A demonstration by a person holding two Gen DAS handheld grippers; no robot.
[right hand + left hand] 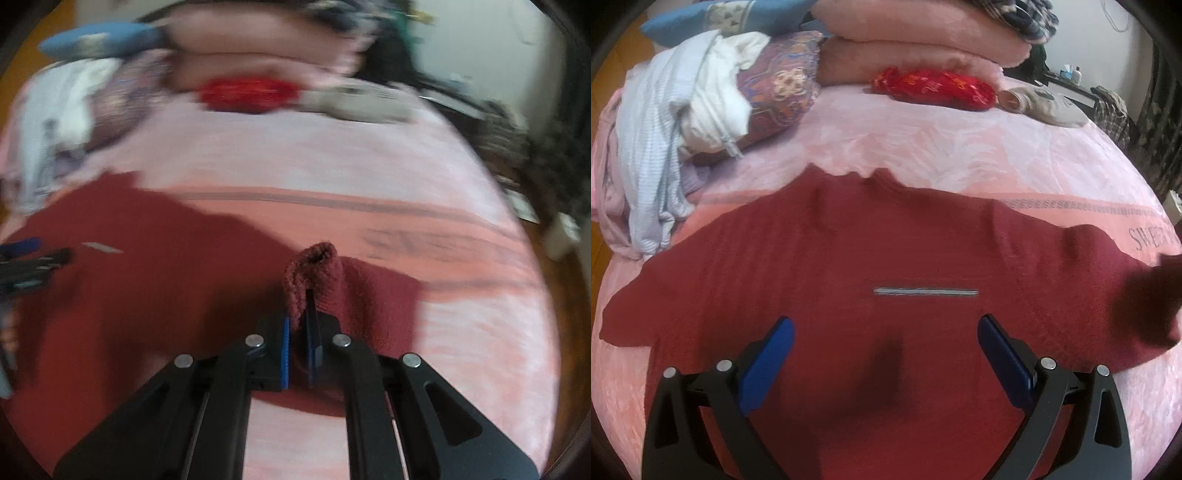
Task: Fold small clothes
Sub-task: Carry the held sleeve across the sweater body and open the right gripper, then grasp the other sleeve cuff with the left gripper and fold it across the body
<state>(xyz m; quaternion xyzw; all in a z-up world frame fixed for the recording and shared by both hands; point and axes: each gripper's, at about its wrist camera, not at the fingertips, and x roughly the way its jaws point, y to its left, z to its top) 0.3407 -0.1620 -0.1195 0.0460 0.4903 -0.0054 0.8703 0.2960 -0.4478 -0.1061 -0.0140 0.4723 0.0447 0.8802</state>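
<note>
A dark red knit garment (886,258) lies spread on the pink bed cover, with a short grey stripe (925,291) near its middle. My left gripper (886,332) is open just above the garment, its blue pads wide apart. In the right wrist view the same garment (147,277) lies to the left. My right gripper (299,332) is shut on a raised fold at the garment's right end (314,269), lifted off the cover. That lifted end shows blurred at the right edge of the left wrist view (1152,295). My left gripper also shows at the far left (26,258).
A pile of white and pale clothes (683,122) lies at the left on the bed. A patterned pillow (783,92), folded pink blankets (916,40), a red patterned cloth (934,86) and a grey garment (1049,103) lie at the back. The pink cover (960,155) stretches beyond the garment.
</note>
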